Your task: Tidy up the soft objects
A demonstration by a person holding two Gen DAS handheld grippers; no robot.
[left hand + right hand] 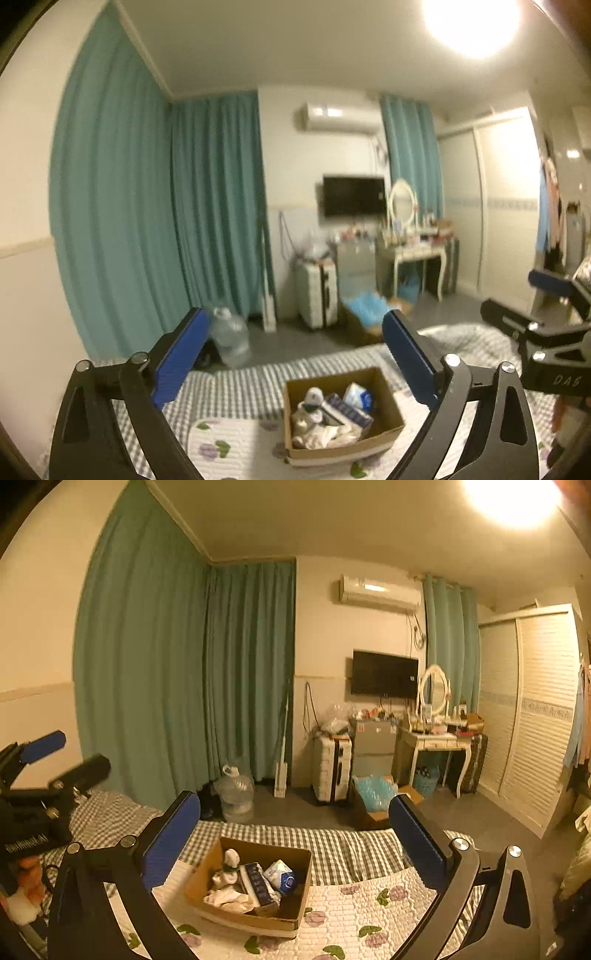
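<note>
A brown cardboard box (388,402) sits on the bed and holds a white plush toy (313,399), a blue-and-white tissue pack (357,396), a dark striped pack and pale cloth. It also shows in the right wrist view (295,908), with the plush (229,864) and tissue pack (282,877). My left gripper (295,332) is open and empty, raised above and behind the box. My right gripper (295,816) is open and empty, also held above the box. Each gripper shows at the edge of the other's view.
The bed has a checked sheet (332,845) and a floral quilt (369,915). On the floor beyond stand a water jug (236,794), a suitcase (332,768), an open carton with blue plastic (373,797), a dressing table (436,746) and a wardrobe (535,716).
</note>
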